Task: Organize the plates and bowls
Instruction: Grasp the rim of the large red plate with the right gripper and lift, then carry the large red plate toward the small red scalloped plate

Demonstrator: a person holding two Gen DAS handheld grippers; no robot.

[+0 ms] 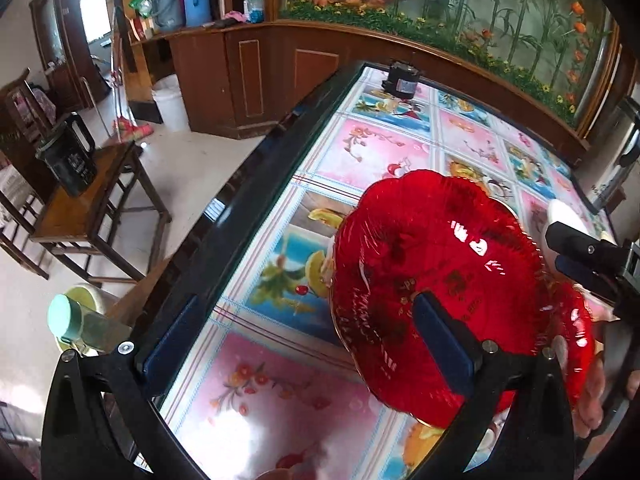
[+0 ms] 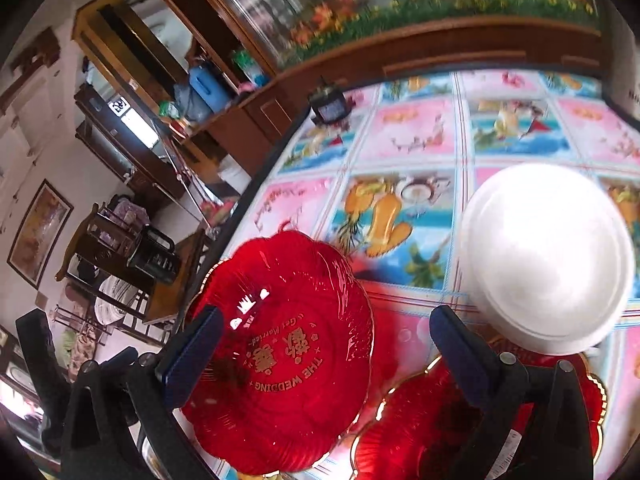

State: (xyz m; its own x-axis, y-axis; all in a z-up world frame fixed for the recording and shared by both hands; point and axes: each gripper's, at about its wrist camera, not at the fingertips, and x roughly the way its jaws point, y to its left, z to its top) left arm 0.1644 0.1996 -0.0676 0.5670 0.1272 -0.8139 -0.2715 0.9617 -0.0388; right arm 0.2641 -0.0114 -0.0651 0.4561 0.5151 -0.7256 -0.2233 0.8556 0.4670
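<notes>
Hovering wide apart and gripping nothing, the right gripper (image 2: 326, 352) straddles the near rim of a red plate (image 2: 288, 356), which sits on the surface (image 2: 420, 128) at its left edge, just ahead and a little left of the fingers. White bowl (image 2: 548, 256) lies upside down ahead-right, its rim over a second red plate (image 2: 424, 436) under the right finger. Left gripper (image 1: 308, 340) is likewise spread and empty, one finger over the first plate, equally near.

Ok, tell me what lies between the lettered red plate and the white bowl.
Only bare patterned tablecloth, seen in the right wrist view between lettered red plate and white bowl.
</notes>
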